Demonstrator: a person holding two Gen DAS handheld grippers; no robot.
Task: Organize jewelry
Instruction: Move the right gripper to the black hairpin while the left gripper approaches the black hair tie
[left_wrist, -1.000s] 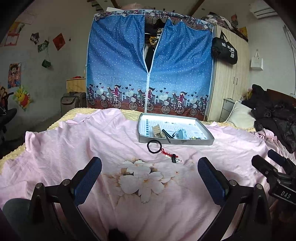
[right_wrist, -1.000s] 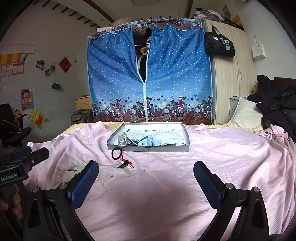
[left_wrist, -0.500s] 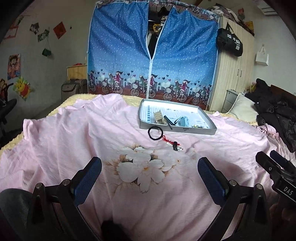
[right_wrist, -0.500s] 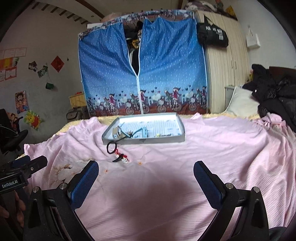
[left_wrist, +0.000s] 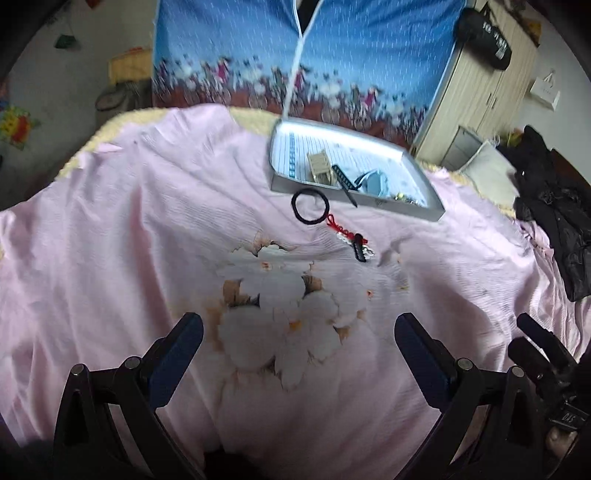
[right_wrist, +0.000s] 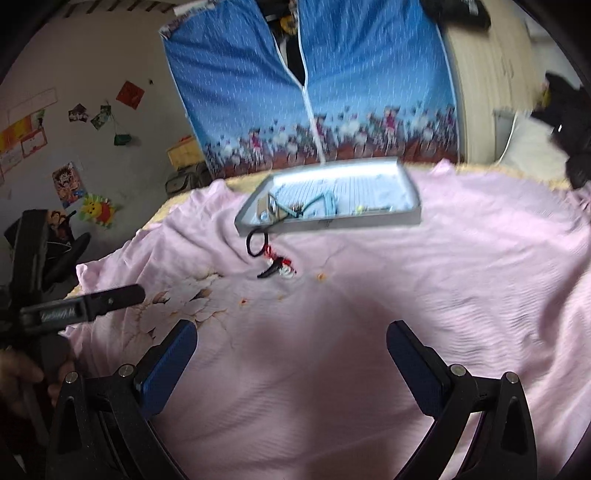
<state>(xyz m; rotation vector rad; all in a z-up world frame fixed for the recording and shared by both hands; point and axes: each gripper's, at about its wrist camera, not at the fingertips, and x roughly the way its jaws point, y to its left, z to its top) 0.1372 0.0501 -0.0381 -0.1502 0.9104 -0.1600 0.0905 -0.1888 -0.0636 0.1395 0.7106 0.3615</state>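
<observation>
A grey tray (left_wrist: 369, 206) (right_wrist: 332, 223) lies on the pink bedspread and holds a comb, a small beige box and other small pieces. In front of it on the cloth are a black hair tie (left_wrist: 309, 206) (right_wrist: 256, 242) and a red cord ornament with a dark clip (left_wrist: 351, 240) (right_wrist: 279, 266). My left gripper (left_wrist: 298, 345) is open, well short of these items, with nothing between its blue pads. My right gripper (right_wrist: 291, 350) is open too, above bare cloth to the right of the ornament.
The pink bedspread (left_wrist: 110, 258) with a flower print covers the bed. A blue fabric wardrobe (left_wrist: 295, 55) stands behind the bed, with a wooden cupboard (left_wrist: 476, 96) to its right. Dark clothes (left_wrist: 554, 206) are piled on the right side of the bed.
Both grippers have tilted downward and moved forward toward the tray and the loose items. Their jaws stay open. The current frames are blurred by motion.
</observation>
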